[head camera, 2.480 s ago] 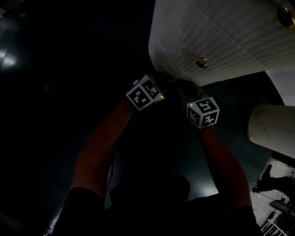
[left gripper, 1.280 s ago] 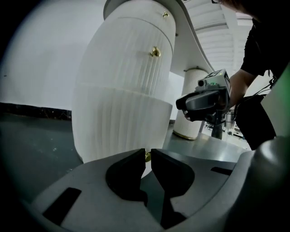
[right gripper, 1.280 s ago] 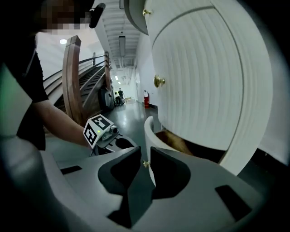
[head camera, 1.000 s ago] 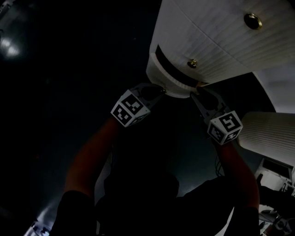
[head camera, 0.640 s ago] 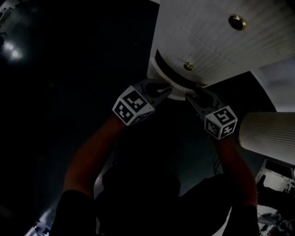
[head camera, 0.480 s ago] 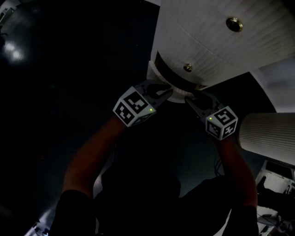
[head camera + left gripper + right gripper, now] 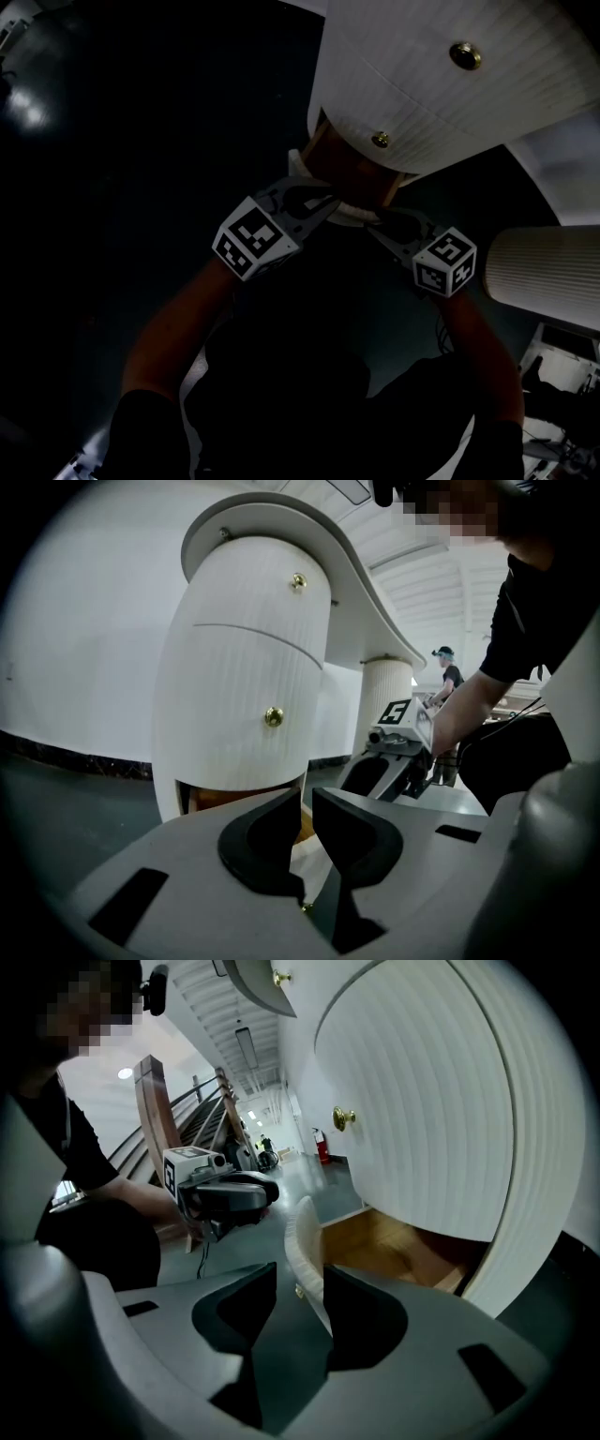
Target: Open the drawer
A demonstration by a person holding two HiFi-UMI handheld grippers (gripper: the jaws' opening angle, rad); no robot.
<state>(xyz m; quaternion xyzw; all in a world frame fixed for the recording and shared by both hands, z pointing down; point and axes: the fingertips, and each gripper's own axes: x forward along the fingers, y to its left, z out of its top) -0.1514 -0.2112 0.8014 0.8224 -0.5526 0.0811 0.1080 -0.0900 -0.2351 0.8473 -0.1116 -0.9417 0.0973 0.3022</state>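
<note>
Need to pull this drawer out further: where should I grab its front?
Grip the drawer front by its upper rim, from above, one jaw on each face. It is a thin, curved panel, pulled clear of the cabinet, and the wooden inside behind it is open, so a jaw should fit there.

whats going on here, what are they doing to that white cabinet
A person with a gripper in each hand is opening the lowest drawer of a white ribbed cabinet. The drawer is pulled partway out, its wooden inside showing. The left gripper looks closed on the top edge of the drawer front. The right gripper has just been opening its jaws; the drawer front stands between them, but they are not clamping it.
</note>
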